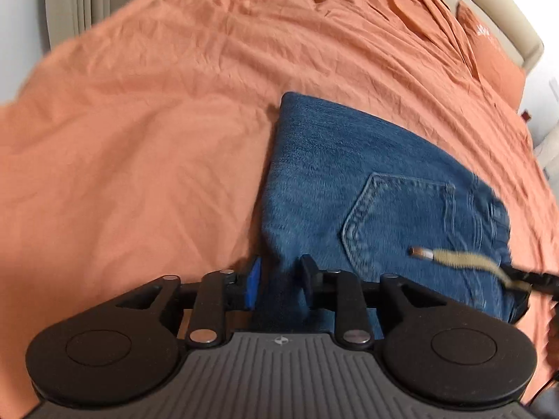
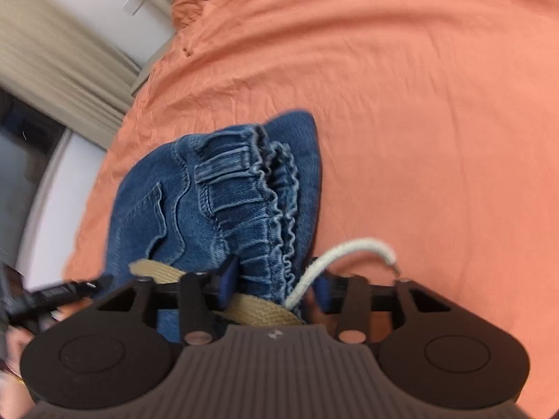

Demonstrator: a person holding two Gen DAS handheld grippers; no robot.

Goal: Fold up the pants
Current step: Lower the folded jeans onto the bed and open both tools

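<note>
Denim jeans (image 1: 367, 174), heavy and floppy on the bed (image 1: 139, 122), are pinched at their edges by left gripper (image 1: 279, 279) and right gripper (image 2: 276, 284), which bites the thick waistband (image 2: 244, 188).

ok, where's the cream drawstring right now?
In the right wrist view, the cream drawstring cord arcs off the elastic waistband of the blue denim pants, just above the right tool, over the orange bedsheet.

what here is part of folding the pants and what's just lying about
Part of the job:
- jeans
- drawstring at the waistband
- left hand-held gripper, shut on the jeans
- right hand-held gripper, shut on the jeans

Just there:
- orange bedspread
- pillow
- curtain
</note>
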